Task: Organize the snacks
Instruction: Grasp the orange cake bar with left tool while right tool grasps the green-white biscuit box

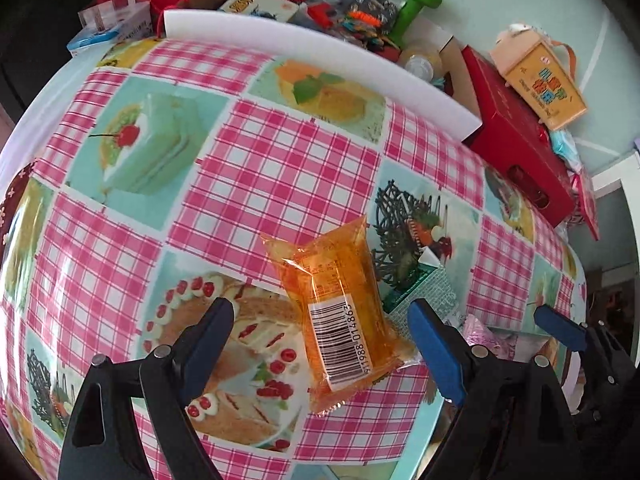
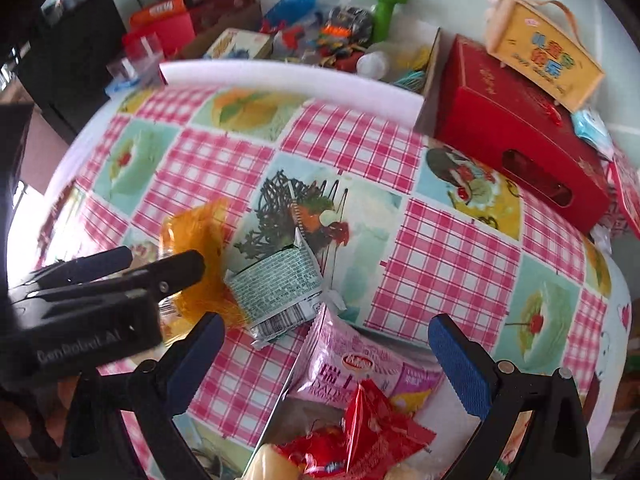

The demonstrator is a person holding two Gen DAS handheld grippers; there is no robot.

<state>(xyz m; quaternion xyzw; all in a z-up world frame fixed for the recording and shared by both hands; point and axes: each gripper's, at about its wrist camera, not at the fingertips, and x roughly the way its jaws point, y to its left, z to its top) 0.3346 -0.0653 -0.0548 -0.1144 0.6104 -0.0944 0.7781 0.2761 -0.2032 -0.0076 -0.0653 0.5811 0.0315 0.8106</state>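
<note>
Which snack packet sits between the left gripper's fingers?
The orange packet, barcode up, lies between the open left gripper; the green-white and pink packets lie outside it.

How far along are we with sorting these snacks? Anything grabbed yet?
Early stage: nothing looks sorted yet. The orange packet, green packet, pink packet and red wrappers lie loose on the checked tablecloth. In hand: nothing. The left hand-held gripper is open, straddling the orange packet; the right hand-held gripper is open above the pink one. Every packet remains to be placed.
</note>
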